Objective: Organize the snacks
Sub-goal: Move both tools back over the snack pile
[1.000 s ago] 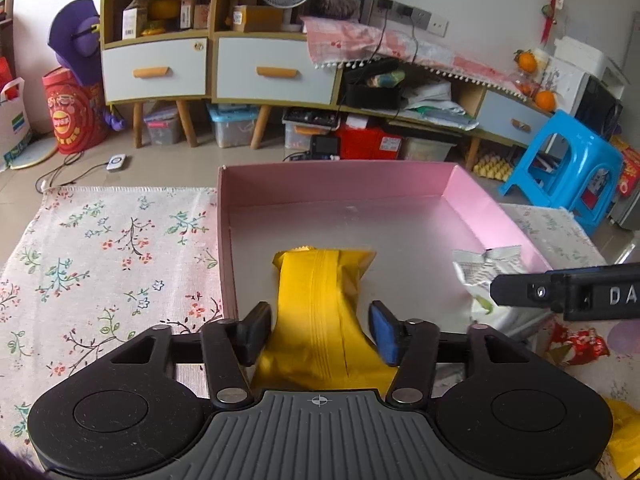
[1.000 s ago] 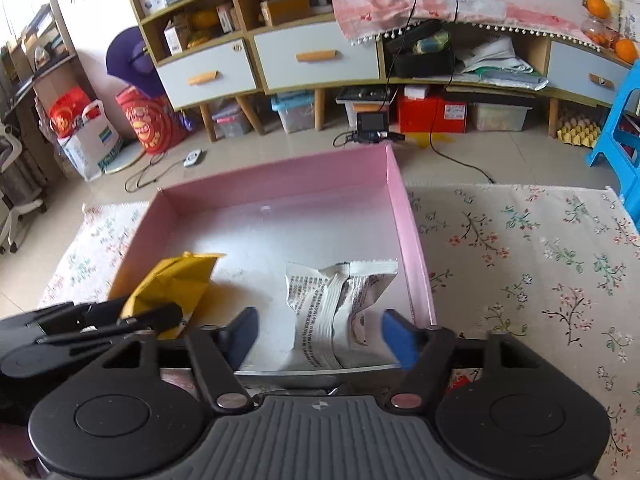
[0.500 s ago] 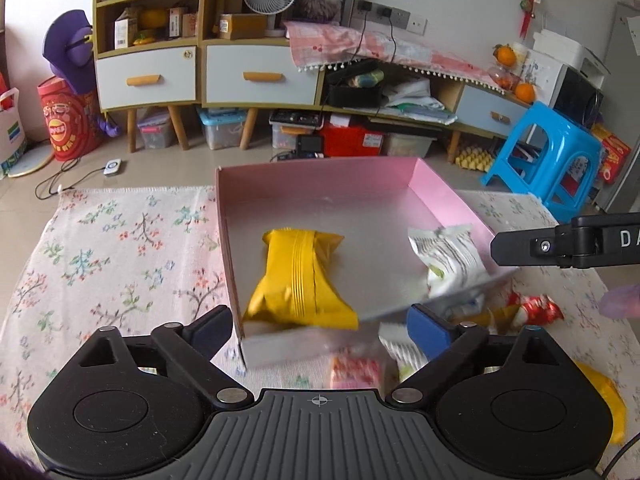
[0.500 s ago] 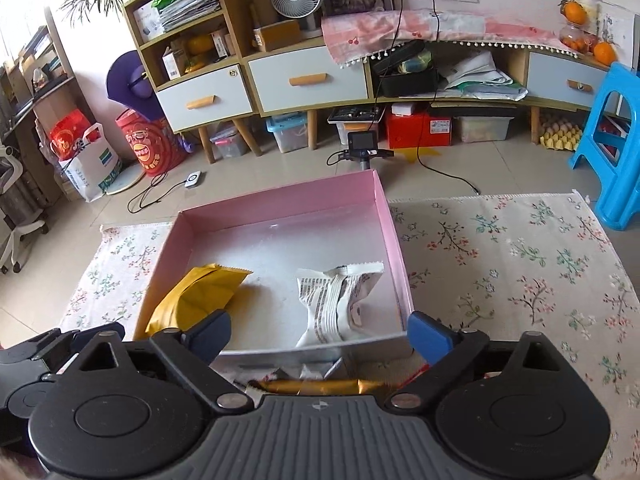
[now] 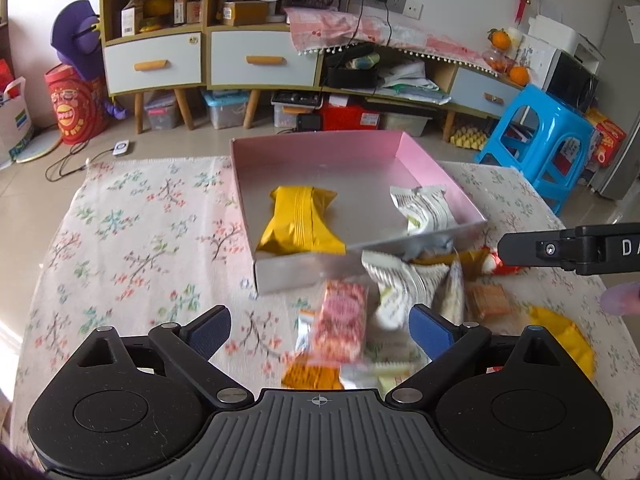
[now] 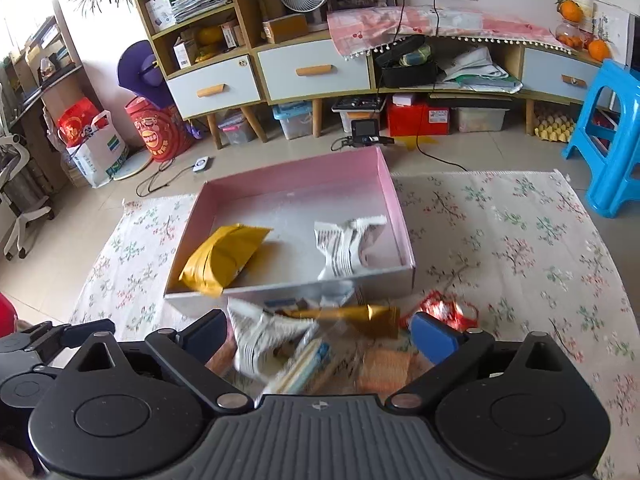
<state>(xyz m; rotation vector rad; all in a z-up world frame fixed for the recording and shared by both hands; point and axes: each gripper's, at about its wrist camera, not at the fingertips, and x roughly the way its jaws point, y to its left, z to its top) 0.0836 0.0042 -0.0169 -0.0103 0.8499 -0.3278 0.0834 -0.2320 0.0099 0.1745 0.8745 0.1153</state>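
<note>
A pink box [image 5: 424, 164] [image 6: 394, 208] lies on the flowered tablecloth. In it lie a yellow packet [image 5: 300, 220] [image 6: 224, 256] and a white packet [image 5: 424, 208] [image 6: 348, 240]. A pile of loose snacks lies in front of the box: a pink packet [image 5: 340, 328], a white packet [image 5: 400, 284] [image 6: 264, 332], a gold packet [image 6: 352, 316], a red wrapper [image 6: 444, 308]. My left gripper [image 5: 320, 330] is open and empty above the pile. My right gripper [image 6: 320, 332] is open and empty over the pile too, and shows at the right of the left wrist view [image 5: 568, 248].
The flowered tablecloth [image 5: 140, 240] covers the table. A yellow packet [image 5: 568, 340] lies at the right near edge. A blue stool [image 5: 536, 136] stands beyond the table's right side. Cabinets and storage boxes [image 5: 224, 112] stand on the floor behind.
Both grippers let go of their packets, opened wide and drew back from the box. The yellow and white packets now lie in the box; the snack pile has come into view.
</note>
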